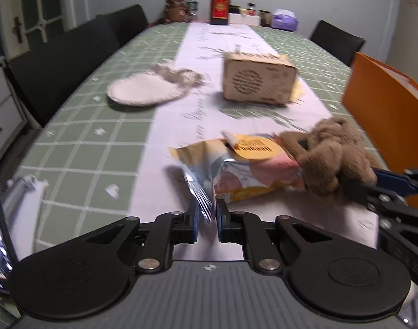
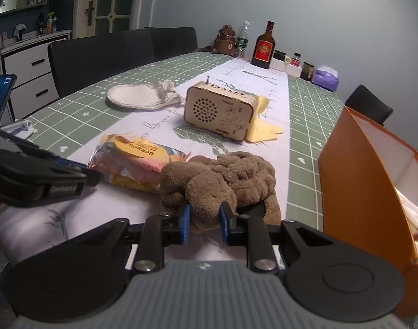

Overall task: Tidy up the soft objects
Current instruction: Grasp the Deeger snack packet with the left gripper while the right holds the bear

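While your left gripper (image 1: 207, 213) pinches the crimped end of the snack packet (image 1: 250, 170), jaws nearly together on the foil, your right gripper (image 2: 204, 220) is clamped on a fold of the brown plush slipper (image 2: 222, 181). Packet and slipper touch, both just left of the open orange box (image 2: 359, 192). The packet's yellow label reads "Deeyeo"; the wooden speaker box (image 2: 219, 112) behind says "RADIO". A white slipper (image 2: 134, 97) lies sole-up farther left. You're over a green checked tablecloth (image 2: 304, 126) with a white runner; bottles and jars line the far wall, and dark chairs sit around the table.
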The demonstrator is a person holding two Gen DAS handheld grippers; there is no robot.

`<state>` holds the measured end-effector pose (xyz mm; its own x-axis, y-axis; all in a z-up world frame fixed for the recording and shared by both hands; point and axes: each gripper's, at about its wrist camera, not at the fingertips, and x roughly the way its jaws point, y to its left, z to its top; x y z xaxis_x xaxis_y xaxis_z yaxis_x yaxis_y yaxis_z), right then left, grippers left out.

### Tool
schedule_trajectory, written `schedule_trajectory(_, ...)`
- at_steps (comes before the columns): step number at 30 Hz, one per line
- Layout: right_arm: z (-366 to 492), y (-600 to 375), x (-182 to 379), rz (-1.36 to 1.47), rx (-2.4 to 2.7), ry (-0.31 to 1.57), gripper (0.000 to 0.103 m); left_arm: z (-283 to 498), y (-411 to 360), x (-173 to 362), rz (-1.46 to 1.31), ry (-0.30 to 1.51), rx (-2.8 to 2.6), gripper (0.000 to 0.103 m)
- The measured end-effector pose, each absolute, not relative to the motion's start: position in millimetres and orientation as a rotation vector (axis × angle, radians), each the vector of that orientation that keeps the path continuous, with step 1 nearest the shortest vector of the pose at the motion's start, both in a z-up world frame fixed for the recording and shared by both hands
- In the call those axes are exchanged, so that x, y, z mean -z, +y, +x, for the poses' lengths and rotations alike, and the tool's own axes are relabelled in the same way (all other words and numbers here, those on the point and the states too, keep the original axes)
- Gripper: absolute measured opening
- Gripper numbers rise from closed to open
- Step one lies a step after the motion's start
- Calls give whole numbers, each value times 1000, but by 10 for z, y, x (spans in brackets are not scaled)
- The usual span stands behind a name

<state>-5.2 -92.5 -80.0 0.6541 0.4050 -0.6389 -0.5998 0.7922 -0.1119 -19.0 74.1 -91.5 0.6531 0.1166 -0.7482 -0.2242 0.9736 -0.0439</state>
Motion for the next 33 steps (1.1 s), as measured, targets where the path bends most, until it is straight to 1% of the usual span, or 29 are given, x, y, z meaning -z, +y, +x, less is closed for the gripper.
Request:
schedule_trajectory(6,8,-1091,882,-321,-573,660,21,-292,607,936,-162,856,-15,17)
schedule_trajectory(7,25,-1110,889,-316,-574,660,21,-311,585,934,-157,853,11,19)
schedule_trajectory(8,45,-1124,895,-312,-573,661,21,-333,572,927,-157,849,37,25)
schedule_trajectory(10,66,-1144,895,-303,-566,661,21,-382,590,892,-167,830,62,26)
schedule_trajectory(11,61,-1151,887,-302,-561,660,21,-405,611,866,-168,814,66,31)
schedule_trajectory(12,58,-1157,877,-301,-556,659,21,-430,638,828,-168,796,68,38)
schedule_trajectory(13,46,-1162,868,-303,-554,659,21,-441,668,796,-167,784,68,44)
schedule_trajectory(14,32,-1165,859,-306,-555,660,21,-444,694,769,-161,776,67,55)
schedule_trajectory(15,10,-1172,846,-313,-558,660,21,-425,715,743,-140,773,67,60)
schedule_trajectory(16,-17,-1178,837,-323,-562,659,21,-401,727,725,-111,768,66,61)
schedule_trajectory(17,-56,-1189,827,-338,-565,656,21,-371,736,712,-76,763,64,64)
schedule_trajectory(18,-87,-1202,824,-353,-563,653,21,-329,744,703,-38,758,65,69)
schedule_trajectory(20,-143,-1248,818,-377,-558,651,21,-251,753,684,35,737,92,73)
schedule_trajectory(22,-153,-1311,821,-380,-543,668,21,-153,775,682,89,725,116,73)
schedule_trajectory(25,-140,-1398,829,-382,-517,685,21,-1,804,695,115,705,196,74)
schedule_trajectory(26,-148,-1417,828,-381,-515,691,21,61,817,716,112,710,237,77)
schedule_trajectory(28,-167,-1445,814,-381,-519,693,21,185,836,783,111,728,288,77)
schedule_trajectory(29,-186,-1456,806,-383,-527,688,21,243,842,817,122,740,302,79)
schedule_trajectory(31,-213,-1472,799,-392,-531,684,21,326,871,863,132,753,322,85)
schedule_trajectory(33,-200,-1490,813,-390,-519,691,22,372,919,904,106,780,345,87)
